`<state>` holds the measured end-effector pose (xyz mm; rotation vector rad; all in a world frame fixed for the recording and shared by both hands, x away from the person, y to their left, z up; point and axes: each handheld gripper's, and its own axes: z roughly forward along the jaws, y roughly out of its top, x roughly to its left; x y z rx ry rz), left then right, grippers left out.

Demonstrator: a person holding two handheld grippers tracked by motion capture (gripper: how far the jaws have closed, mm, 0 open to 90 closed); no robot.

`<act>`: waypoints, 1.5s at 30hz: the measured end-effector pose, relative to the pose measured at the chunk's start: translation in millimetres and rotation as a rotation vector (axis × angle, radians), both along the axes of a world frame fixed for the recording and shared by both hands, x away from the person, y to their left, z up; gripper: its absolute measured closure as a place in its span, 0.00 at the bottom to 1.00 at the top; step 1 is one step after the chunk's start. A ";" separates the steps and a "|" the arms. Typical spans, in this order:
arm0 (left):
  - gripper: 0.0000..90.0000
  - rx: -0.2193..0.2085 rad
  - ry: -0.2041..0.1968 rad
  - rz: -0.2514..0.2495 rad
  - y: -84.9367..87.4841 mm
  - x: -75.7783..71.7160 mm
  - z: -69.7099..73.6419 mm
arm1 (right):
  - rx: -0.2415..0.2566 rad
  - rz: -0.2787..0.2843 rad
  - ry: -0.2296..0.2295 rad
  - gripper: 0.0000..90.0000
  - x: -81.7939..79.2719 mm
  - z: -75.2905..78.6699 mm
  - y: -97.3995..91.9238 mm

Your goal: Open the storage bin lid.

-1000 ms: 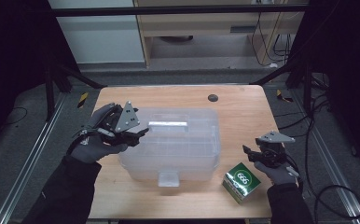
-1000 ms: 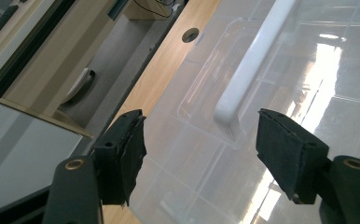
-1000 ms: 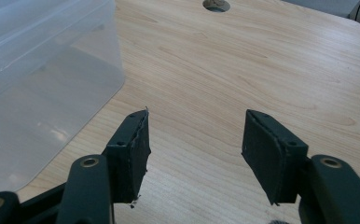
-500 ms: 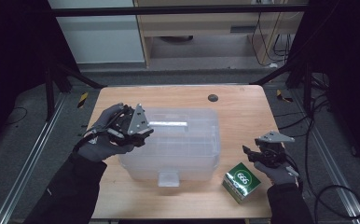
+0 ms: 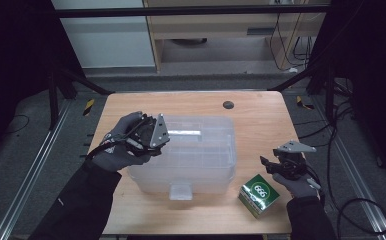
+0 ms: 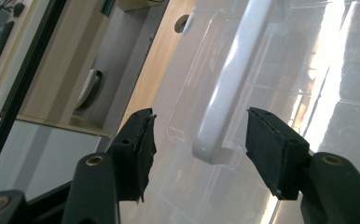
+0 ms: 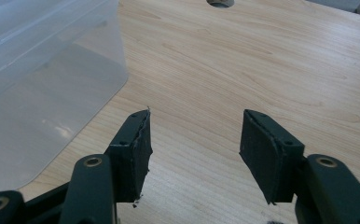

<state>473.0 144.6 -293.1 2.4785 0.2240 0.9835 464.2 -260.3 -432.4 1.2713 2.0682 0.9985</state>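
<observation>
Left claw (image 6: 197, 135) released, jaws either side of white handle (image 6: 227, 88) on clear bin (image 5: 191, 150), tabletop (image 5: 261, 115) centre. Right claw (image 7: 194, 140) released over bare wood, green box (image 5: 259, 194) at its 7 o'clock.

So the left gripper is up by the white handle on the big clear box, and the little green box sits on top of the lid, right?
Not quite. The left gripper is by the white handle of the clear box, jaws open around it. But the little green box is not on the lid: the high view shows it on the wooden table, beside the clear box, near the right gripper.
</observation>
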 end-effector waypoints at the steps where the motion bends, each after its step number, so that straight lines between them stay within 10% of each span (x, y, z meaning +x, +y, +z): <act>1: 0.49 0.003 0.002 -0.001 -1.3 0.1 -0.4 | 0.000 0.000 0.002 0.48 0.1 -0.1 0.0; 30: 0.78 0.238 -0.076 -0.039 -26.7 7.9 -14.5 | 0.025 0.033 -0.005 0.53 -6.4 13.6 7.2; 45: 0.81 0.309 -0.121 -0.058 -30.7 4.5 -15.2 | 0.073 0.110 0.015 0.76 -16.7 29.7 23.4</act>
